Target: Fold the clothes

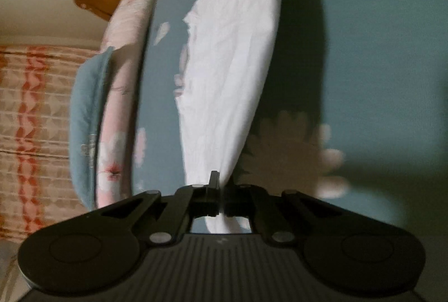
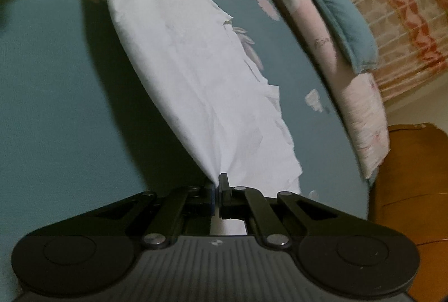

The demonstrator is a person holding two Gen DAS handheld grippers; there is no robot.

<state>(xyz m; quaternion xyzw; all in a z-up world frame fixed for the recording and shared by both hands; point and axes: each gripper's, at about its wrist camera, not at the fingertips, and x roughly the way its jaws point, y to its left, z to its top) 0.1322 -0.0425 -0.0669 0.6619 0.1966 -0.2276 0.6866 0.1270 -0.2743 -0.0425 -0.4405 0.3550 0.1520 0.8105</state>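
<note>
We are holding the left gripper (image 1: 219, 184) and the right gripper (image 2: 218, 184) tilted downward, each clamped on a corner of the white garment (image 1: 229, 55) above the teal bedsheet (image 1: 378, 55).

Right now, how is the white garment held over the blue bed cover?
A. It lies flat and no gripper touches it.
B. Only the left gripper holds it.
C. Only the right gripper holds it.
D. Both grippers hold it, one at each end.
D: the left gripper and the right gripper are each shut on an end of the white garment, which stretches between them.
</note>
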